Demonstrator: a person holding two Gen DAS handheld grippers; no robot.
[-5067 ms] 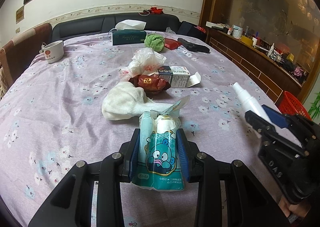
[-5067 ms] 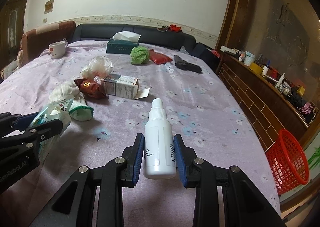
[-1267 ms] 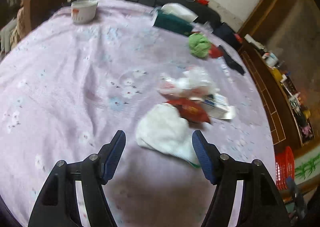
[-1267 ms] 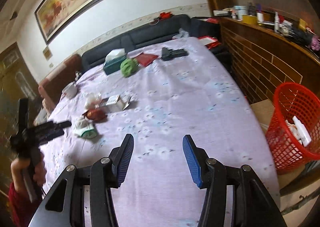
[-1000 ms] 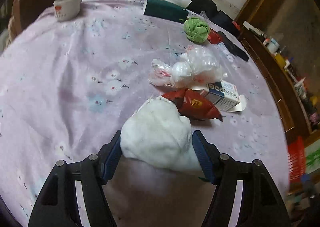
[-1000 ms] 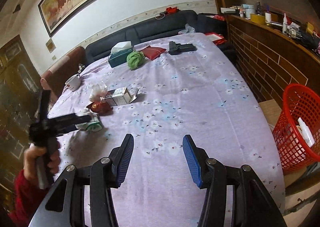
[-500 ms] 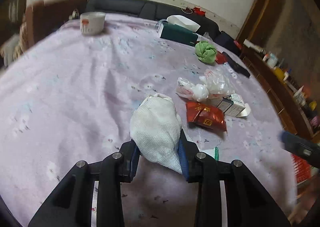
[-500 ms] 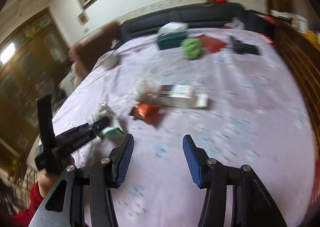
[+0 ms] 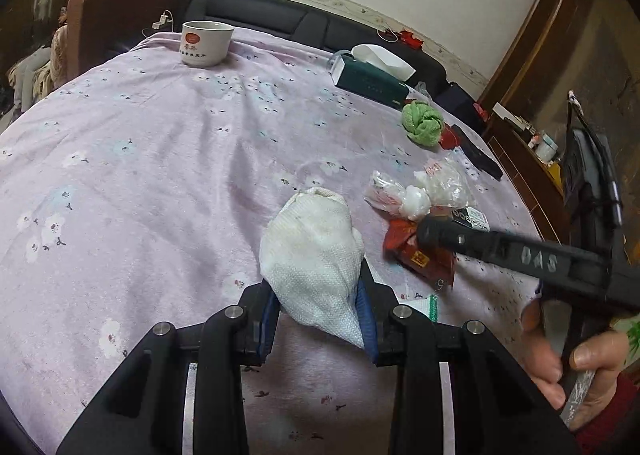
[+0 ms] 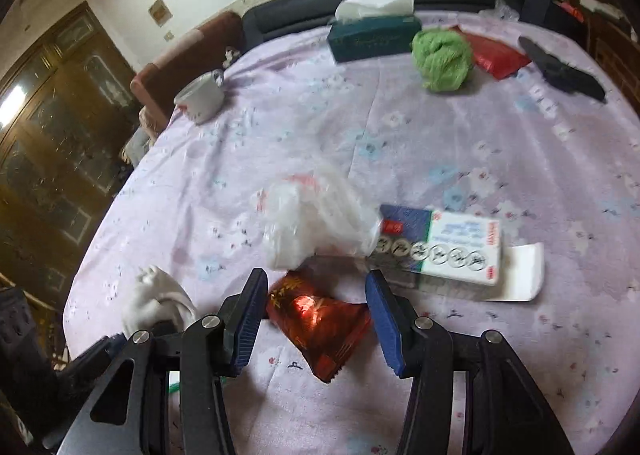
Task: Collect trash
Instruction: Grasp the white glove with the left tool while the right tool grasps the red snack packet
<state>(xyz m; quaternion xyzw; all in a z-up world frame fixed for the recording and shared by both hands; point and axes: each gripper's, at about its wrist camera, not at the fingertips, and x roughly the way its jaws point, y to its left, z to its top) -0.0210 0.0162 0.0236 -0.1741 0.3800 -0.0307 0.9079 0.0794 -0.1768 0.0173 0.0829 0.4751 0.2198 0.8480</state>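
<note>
White cloth wad (image 9: 316, 255) pinched in left tool (image 9: 318, 307), pads pressed on both sides, low over lilac floral desk (image 9: 140, 159). Red snack wrapper (image 10: 320, 319) flat on desk betw. spread pads of right tool (image 10: 316, 319), not gripped. Just beyond: crumpled plastic bag (image 10: 312, 219) & small carton (image 10: 444, 247).

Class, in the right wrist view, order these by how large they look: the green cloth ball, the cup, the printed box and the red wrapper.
1. Printed box
2. Red wrapper, though it lies nearest the camera
3. Green cloth ball
4. Cup
</note>
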